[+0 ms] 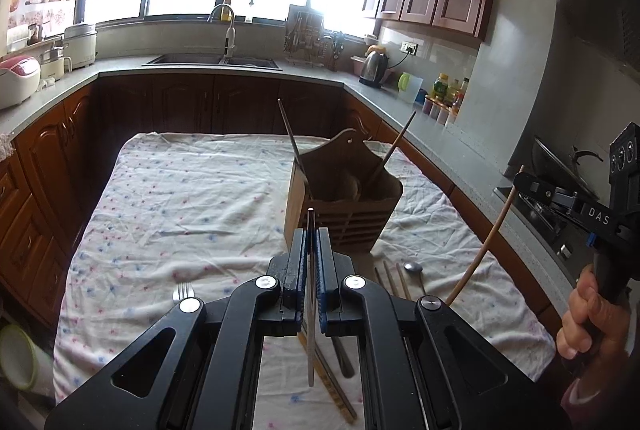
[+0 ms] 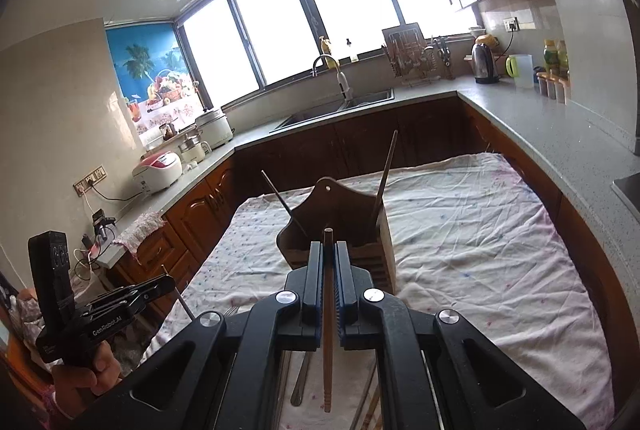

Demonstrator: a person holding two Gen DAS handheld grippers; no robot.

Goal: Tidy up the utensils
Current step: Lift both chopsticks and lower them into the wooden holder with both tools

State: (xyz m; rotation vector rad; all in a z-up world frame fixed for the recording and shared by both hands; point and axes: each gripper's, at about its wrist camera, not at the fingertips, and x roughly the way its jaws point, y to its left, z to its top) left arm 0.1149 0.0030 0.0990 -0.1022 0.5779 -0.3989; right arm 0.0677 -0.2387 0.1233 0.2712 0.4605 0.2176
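Both grippers' jaws are clamped on utensils: the left gripper [image 1: 311,230] pinches a thin metal chopstick [image 1: 311,330], the right gripper [image 2: 329,250] a wooden chopstick [image 2: 328,330]. Just ahead of both jaws stands a wooden holder [image 1: 344,206] containing two leaning chopsticks. Below the jaws, one fork [image 1: 183,291] and one spoon [image 1: 414,269] lie on the cloth [image 1: 180,198].

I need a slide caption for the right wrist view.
Right tongs shut on brown wooden chopstick, facing brown wooden utensil holder on floral cloth.
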